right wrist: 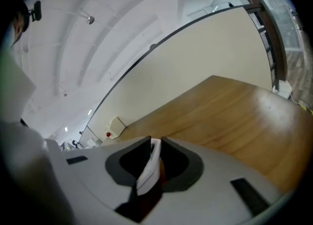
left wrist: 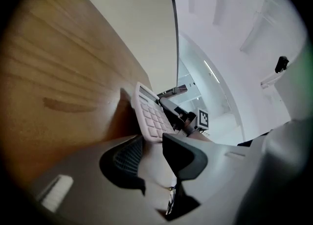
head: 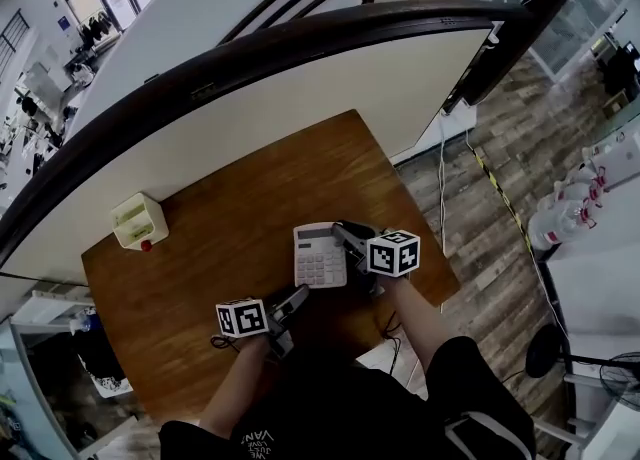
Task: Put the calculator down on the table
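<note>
While the brown wooden table (head: 200,248) fills the middle of the head view, the white calculator (head: 319,255) sits just right of centre over its near part, tilted, with a dark shadow beneath; whether it touches the wood I cannot tell. My right gripper (head: 347,238) is clamped on its right edge, a thin white rim pinched between the jaws. My left gripper (head: 296,299), lower centre, hangs spread and empty just below the calculator. A small cream box (head: 138,220) stands at the table's left edge.
</note>
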